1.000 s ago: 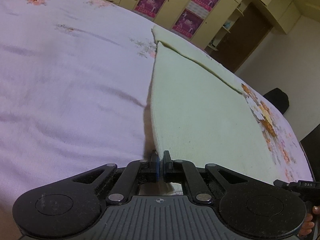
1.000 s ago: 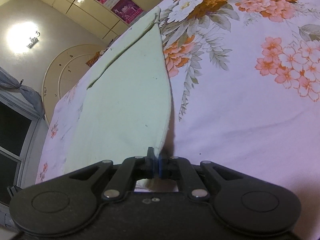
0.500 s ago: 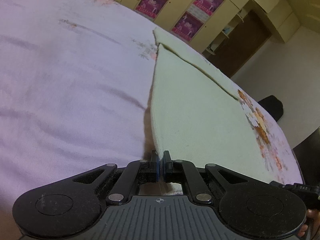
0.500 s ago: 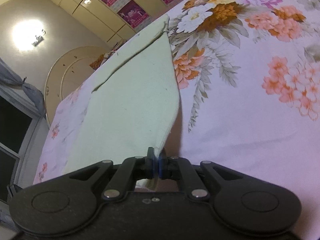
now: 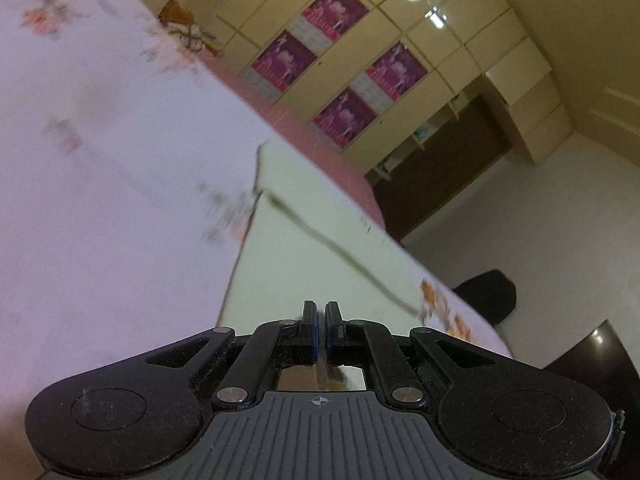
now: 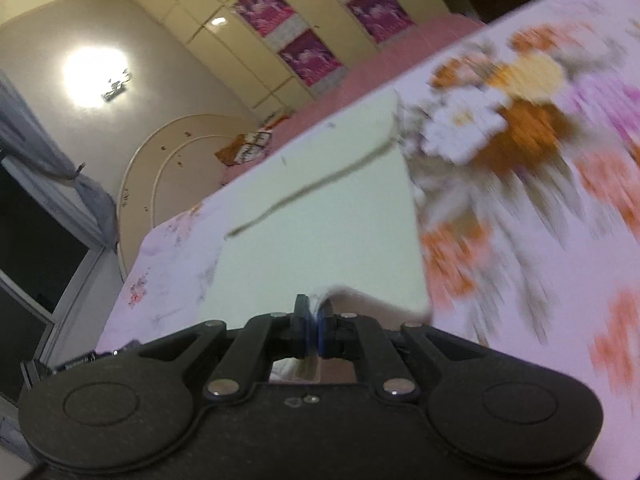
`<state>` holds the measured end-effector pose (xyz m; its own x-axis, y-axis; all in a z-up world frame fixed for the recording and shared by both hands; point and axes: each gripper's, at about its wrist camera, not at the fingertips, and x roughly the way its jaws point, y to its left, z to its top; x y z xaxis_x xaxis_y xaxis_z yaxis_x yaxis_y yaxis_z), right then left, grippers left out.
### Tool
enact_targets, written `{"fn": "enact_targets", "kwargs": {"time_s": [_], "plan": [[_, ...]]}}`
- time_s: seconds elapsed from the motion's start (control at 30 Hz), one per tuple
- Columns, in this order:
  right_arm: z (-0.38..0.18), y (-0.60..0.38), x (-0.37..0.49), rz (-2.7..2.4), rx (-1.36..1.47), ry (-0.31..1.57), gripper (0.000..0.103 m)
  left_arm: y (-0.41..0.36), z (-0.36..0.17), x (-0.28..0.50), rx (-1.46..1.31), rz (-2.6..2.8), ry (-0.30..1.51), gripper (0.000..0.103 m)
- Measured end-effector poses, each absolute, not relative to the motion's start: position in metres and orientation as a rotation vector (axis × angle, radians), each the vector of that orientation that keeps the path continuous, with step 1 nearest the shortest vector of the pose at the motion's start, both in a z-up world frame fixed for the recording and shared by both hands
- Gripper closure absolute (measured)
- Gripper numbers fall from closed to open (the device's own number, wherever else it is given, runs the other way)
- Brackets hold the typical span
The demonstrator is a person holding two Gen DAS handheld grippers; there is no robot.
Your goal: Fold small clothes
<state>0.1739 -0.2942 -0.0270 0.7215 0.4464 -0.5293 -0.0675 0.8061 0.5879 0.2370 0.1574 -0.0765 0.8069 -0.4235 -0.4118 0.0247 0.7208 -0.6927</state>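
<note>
On the bed (image 5: 100, 208), a pale green cloth (image 5: 304, 264) lies spread over the flowery sheet. It is the small piece of clothing to fold. A thin dark line runs across the cloth from side to side, where one layer ends on top of another.

Close to the near edge of the cloth, the left hand-held gripper (image 5: 320, 332) has its two fingers pressed together, with the cloth's near edge pinched between them. Seen from the right wrist, the right hand-held gripper (image 6: 313, 330) is also squeezed tight on the cloth (image 6: 320, 232), and the near corner curls up and over beside its fingers. Both pictures are blurry.

To the right of the cloth, in the right wrist view, the sheet has big orange, white and pink flowers (image 6: 500, 120). To the left of the cloth, in the left wrist view, the sheet is mostly plain and light purple.

Beyond the far edge of the cloth stand cream cupboards (image 5: 420, 40) with purple posters (image 5: 336, 12) on the doors. Farther off from the cloth, a bright lamp (image 6: 96, 72) shines on the wall.
</note>
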Motion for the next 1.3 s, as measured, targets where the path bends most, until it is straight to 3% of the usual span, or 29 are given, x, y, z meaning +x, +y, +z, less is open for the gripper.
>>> {"fn": "enact_targets", "kwargs": {"time_s": [0.3,0.5,0.53,0.57,0.6,0.63,0.7,0.77,0.8,1.13,1.3], "plan": [[-0.004,-0.300,0.298,0.291,0.568,0.690,0.098,0.162,-0.051,0.374,-0.710,-0.211,0.554,0.103],[-0.033,-0.307,0.366,0.266,0.598,0.772,0.098,0.148,-0.072,0.410,-0.653,-0.281,0.743,0.102],[-0.038,-0.306,0.366,0.262,0.592,0.784,0.098,0.145,-0.076,0.405,-0.628,-0.272,0.767,0.087],[-0.045,-0.305,0.365,0.270,0.591,0.791,0.098,0.143,-0.079,0.399,-0.612,-0.245,0.774,0.044],[-0.049,-0.305,0.361,0.278,0.597,0.796,0.098,0.142,-0.082,0.393,-0.612,-0.219,0.764,0.025],[-0.053,-0.304,0.355,0.284,0.601,0.802,0.098,0.141,-0.084,0.387,-0.612,-0.209,0.736,0.017],[-0.061,-0.303,0.341,0.284,0.597,0.813,0.098,0.133,-0.087,0.389,-0.592,-0.239,0.755,0.027],[-0.066,-0.305,0.329,0.265,0.603,0.821,0.098,0.123,-0.090,0.394,-0.527,-0.249,0.801,0.060],[-0.069,-0.307,0.320,0.252,0.615,0.824,0.098,0.118,-0.092,0.395,-0.497,-0.250,0.822,0.063],[-0.075,-0.311,0.273,0.227,0.641,0.840,0.098,0.078,-0.104,0.365,-0.216,-0.259,0.907,0.063],[-0.076,-0.313,0.269,0.224,0.651,0.839,0.098,0.084,-0.107,0.380,-0.265,-0.289,0.908,0.063]]}}
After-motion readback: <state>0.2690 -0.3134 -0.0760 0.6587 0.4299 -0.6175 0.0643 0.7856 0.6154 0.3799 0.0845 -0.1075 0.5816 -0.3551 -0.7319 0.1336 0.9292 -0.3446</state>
